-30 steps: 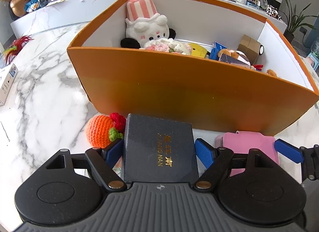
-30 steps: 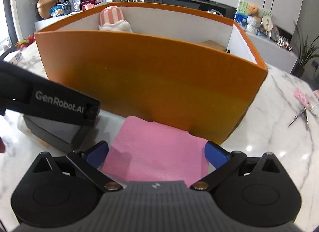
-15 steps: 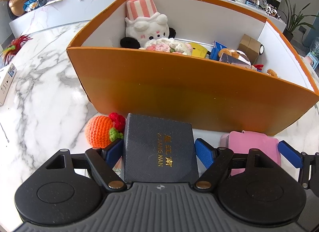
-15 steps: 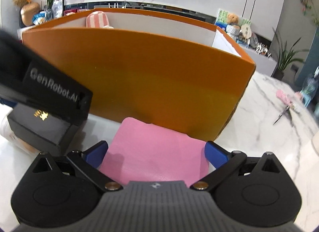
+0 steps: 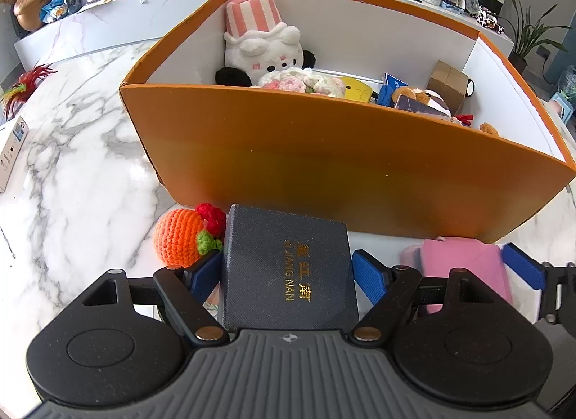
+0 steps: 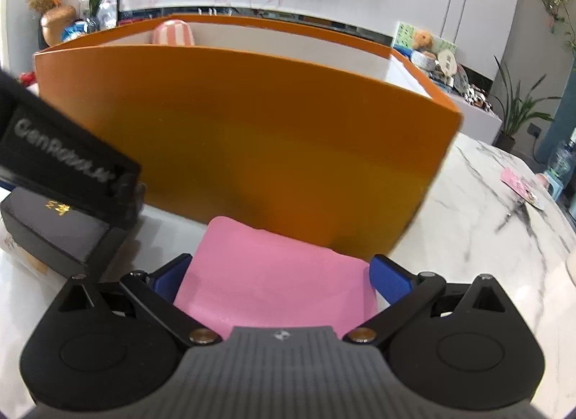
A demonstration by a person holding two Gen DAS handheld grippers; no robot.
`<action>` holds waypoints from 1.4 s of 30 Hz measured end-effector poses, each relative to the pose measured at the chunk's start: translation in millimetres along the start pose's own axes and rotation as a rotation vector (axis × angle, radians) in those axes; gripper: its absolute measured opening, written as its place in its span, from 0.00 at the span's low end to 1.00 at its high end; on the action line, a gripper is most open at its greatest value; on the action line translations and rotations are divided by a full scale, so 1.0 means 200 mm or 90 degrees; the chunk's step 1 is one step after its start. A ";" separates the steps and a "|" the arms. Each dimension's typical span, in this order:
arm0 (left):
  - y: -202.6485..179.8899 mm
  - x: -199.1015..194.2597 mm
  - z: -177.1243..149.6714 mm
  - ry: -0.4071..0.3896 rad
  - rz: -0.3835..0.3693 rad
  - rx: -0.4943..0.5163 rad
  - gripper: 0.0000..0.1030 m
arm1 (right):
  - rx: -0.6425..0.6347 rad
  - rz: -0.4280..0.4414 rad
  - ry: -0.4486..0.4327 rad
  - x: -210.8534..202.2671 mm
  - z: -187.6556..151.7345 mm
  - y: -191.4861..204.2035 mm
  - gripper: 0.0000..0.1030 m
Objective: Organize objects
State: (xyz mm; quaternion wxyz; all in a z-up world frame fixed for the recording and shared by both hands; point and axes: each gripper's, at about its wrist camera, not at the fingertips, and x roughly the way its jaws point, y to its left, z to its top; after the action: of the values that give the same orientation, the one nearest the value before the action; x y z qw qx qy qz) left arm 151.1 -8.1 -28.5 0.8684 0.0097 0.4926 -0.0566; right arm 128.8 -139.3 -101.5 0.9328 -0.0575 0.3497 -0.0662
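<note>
Navy box (image 5: 288,267) sits clamped between the left hand-held gripper (image 5: 288,271) pads, on the marble surface (image 5: 72,174) before the orange bin (image 5: 324,166); a crocheted orange (image 5: 180,239) lies at 10 o'clock of it. From the right wrist, the right hand-held gripper (image 6: 277,275) pinches a pink pouch (image 6: 273,275) at 6 o'clock of the bin (image 6: 252,138)

Big box (image 5: 324,159) stands on table (image 5: 72,166). In box: plush toy (image 5: 262,48) at back left, knit flowers (image 5: 306,82) just before it, small cardboard box (image 5: 448,85) at right. Before big box, on table: knit fruit (image 5: 180,239) at left, flat case (image 5: 288,267) just right of it, touching. Soft pad (image 6: 277,275) lies further right, near big box's front wall. Paper box (image 5: 10,148) lies far left at table edge.
</note>
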 end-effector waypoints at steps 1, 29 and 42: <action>0.00 0.00 0.00 0.000 0.000 0.002 0.89 | 0.002 -0.012 0.005 -0.01 0.00 0.00 0.99; 0.00 0.00 0.00 0.010 -0.007 0.022 0.90 | 0.060 -0.048 -0.005 -0.03 -0.05 -0.17 0.99; 0.02 0.00 0.00 0.015 -0.013 0.027 0.90 | -0.101 0.247 -0.019 -0.16 0.03 -0.46 0.99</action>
State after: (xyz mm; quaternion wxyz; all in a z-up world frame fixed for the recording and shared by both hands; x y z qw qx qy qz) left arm 151.5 -4.3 -29.3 0.8614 0.0235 0.5017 -0.0758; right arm 101.5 -223.7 -61.9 0.9255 -0.0634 0.3447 0.1432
